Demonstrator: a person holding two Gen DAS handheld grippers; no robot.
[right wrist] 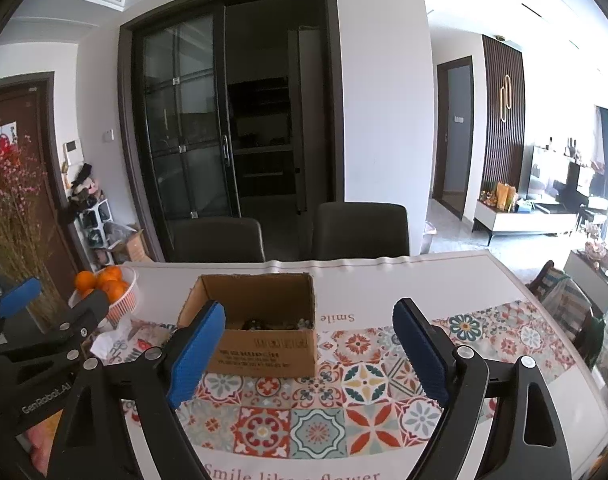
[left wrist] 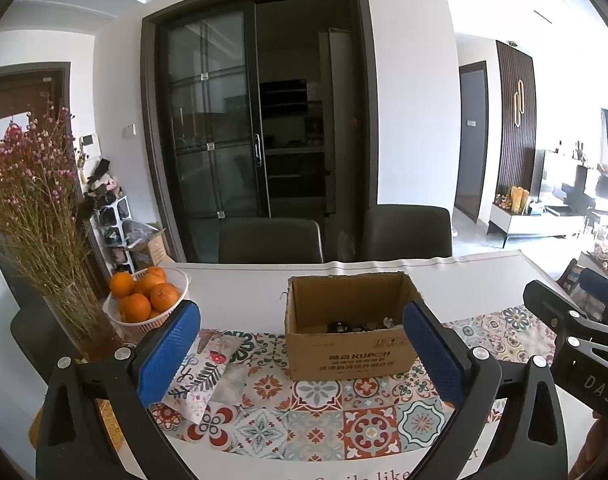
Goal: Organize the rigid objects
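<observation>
An open cardboard box (left wrist: 350, 330) stands on the patterned table mat (left wrist: 316, 408), with small dark and pale objects (left wrist: 358, 325) at its bottom. It also shows in the right wrist view (right wrist: 260, 330). My left gripper (left wrist: 304, 354) is open and empty, its blue pads (left wrist: 168, 354) spread wide just in front of the box. My right gripper (right wrist: 308, 354) is open and empty, in front of and to the right of the box. The left gripper appears at the left of the right wrist view (right wrist: 44, 328).
A white basket of oranges (left wrist: 146, 300) and a glass vase of dried flowers (left wrist: 44, 248) stand at the table's left. A patterned pouch (left wrist: 204, 376) lies on the mat left of the box. Two dark chairs (left wrist: 270, 240) stand behind the table.
</observation>
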